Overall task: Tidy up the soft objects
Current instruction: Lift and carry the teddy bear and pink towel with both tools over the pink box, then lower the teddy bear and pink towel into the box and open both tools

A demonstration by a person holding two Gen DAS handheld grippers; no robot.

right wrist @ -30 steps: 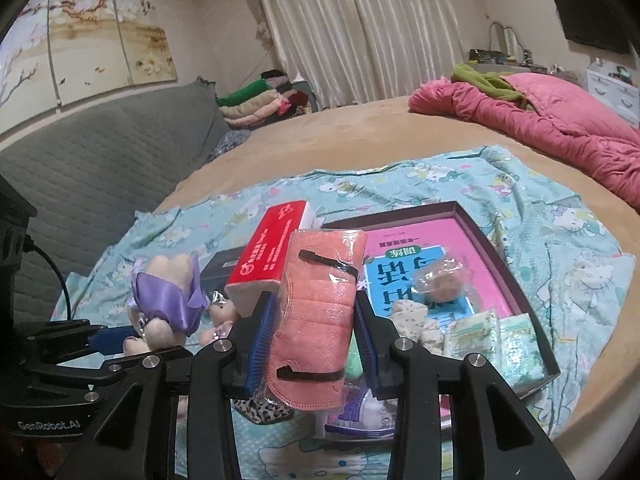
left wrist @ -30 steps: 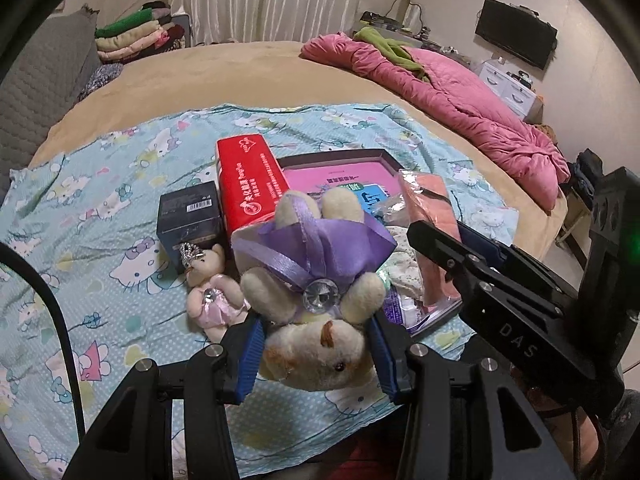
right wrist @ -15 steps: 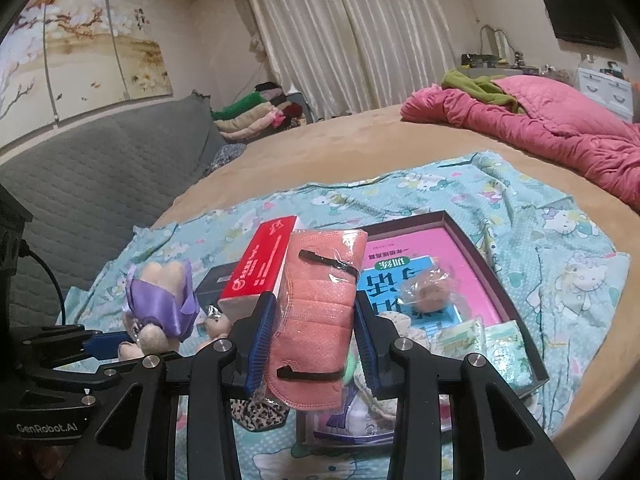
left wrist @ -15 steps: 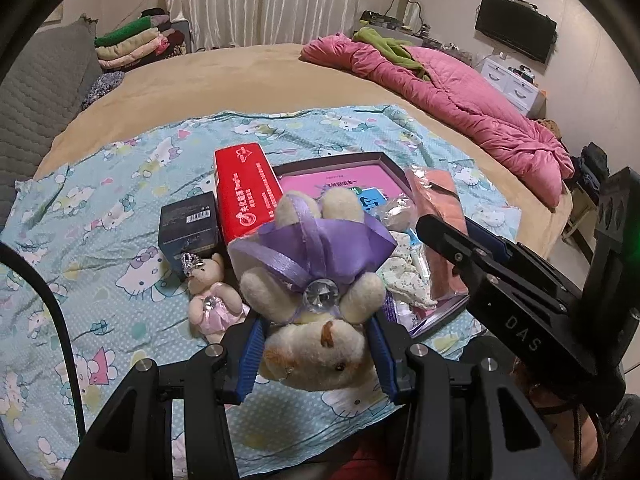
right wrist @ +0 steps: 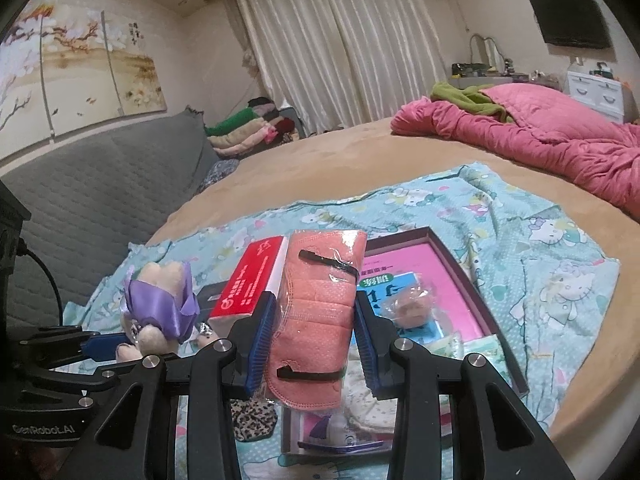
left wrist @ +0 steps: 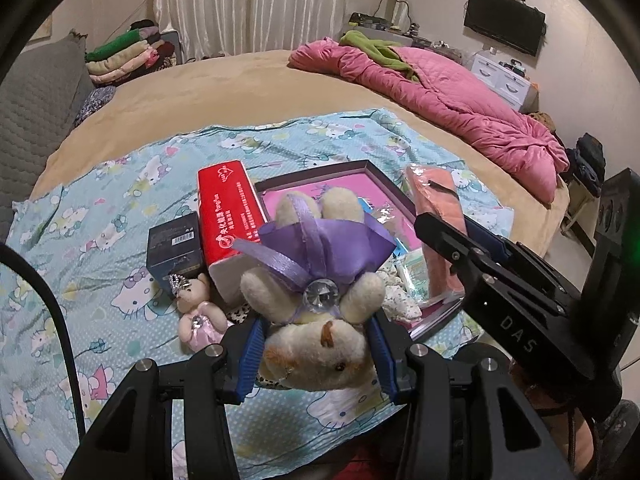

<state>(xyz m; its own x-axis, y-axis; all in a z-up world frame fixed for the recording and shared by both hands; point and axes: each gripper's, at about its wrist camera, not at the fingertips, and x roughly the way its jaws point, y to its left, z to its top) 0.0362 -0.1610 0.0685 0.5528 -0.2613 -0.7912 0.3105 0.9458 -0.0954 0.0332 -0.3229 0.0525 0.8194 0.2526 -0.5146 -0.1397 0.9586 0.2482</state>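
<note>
My left gripper [left wrist: 316, 354] is shut on a cream plush bear in a purple ribbon dress [left wrist: 316, 276], held head-down above the bedspread; the bear [right wrist: 160, 308] shows at the left of the right wrist view too. My right gripper [right wrist: 314, 340] is shut on a plastic-wrapped pack of pink face masks [right wrist: 316, 312], lifted above the tray. That pack [left wrist: 436, 216] and the right gripper [left wrist: 472, 240] appear at the right of the left wrist view. A small pink bear [left wrist: 198, 312] lies on the spread below.
A dark-rimmed tray [right wrist: 472, 276] with a pink base holds a booklet and small packets. A red tissue pack [left wrist: 230, 224] and a black box [left wrist: 174, 252] lie beside it on the Hello Kitty spread [left wrist: 100, 208]. A pink quilt [left wrist: 460, 100] lies far right.
Both grippers have risen a little with their loads, so the bedspread and tray look slightly lower and farther. Both grips are unchanged.
</note>
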